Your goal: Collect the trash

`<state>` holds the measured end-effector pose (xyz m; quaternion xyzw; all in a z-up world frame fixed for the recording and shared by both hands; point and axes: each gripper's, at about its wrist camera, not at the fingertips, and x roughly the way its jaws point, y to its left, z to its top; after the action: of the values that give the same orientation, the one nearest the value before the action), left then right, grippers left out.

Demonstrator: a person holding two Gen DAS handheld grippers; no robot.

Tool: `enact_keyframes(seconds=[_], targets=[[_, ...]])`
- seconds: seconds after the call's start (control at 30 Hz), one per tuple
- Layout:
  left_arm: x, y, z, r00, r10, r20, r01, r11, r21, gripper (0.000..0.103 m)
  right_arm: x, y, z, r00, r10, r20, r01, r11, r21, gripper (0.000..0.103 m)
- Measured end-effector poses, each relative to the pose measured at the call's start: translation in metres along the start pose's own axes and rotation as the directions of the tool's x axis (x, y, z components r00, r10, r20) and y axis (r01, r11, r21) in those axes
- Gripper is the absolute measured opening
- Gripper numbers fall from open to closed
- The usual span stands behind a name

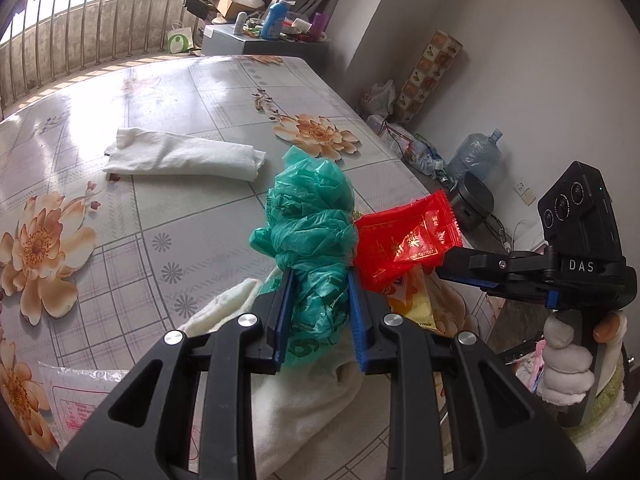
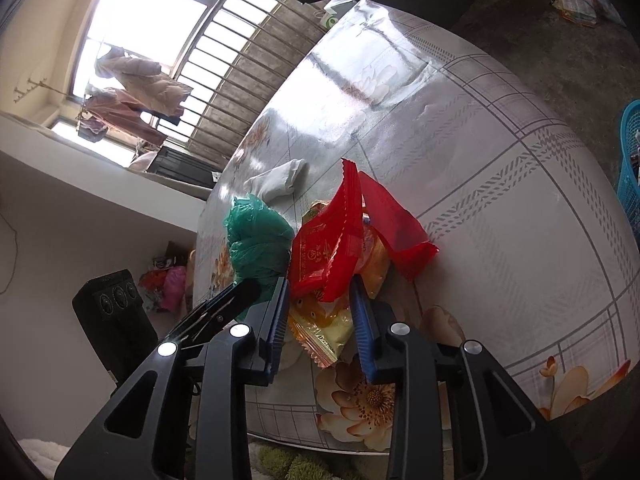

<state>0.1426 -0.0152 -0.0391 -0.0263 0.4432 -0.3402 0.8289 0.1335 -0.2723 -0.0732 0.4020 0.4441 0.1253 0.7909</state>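
My left gripper (image 1: 320,276) is shut on a crumpled green plastic bag (image 1: 312,216), held just above the flowered table (image 1: 168,92). My right gripper (image 2: 320,284) is shut on a bundle of wrappers: a red wrapper (image 2: 332,248) and a yellow-orange snack wrapper (image 2: 320,320). In the left wrist view the right gripper (image 1: 444,270) comes in from the right, with the red wrapper (image 1: 404,240) beside the green bag. In the right wrist view the green bag (image 2: 256,240) and the left gripper's fingers (image 2: 228,300) sit just left of the wrappers.
A folded white cloth (image 1: 184,156) lies mid-table, and another white cloth (image 1: 304,420) lies under my left gripper. A clear printed packet (image 1: 76,404) is at the near left edge. A blue basket (image 2: 630,168) stands on the floor to the right. Clutter sits along the wall.
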Motion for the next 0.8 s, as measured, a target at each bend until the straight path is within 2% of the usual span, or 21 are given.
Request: enact_keyframes(seconds=[0.2, 0.37, 0.53, 0.8], targets=[[0.002, -0.001, 0.000, 1.000, 0.006, -0.004, -0.006, 1.000, 0.004, 0.024, -0.006, -0.002, 0.003, 0.999, -0.002, 0.044, 0.001, 1.000, 0.011, 0.029], [0.002, -0.001, -0.001, 1.000, 0.010, -0.004, -0.010, 1.000, 0.009, 0.023, -0.004, -0.003, 0.004, 0.998, -0.013, 0.067, 0.013, 1.000, 0.012, 0.015], [0.003, -0.002, -0.001, 1.000, 0.011, 0.000, -0.011, 1.000, 0.010, 0.023, -0.005, -0.003, 0.004, 0.996, -0.015, 0.092, 0.013, 1.000, 0.018, 0.011], [-0.015, 0.000, 0.003, 0.999, 0.026, 0.047, -0.027, 1.000, 0.008, 0.023, -0.020, 0.006, 0.007, 0.988, 0.039, 0.152, -0.038, 0.999, -0.006, 0.006]])
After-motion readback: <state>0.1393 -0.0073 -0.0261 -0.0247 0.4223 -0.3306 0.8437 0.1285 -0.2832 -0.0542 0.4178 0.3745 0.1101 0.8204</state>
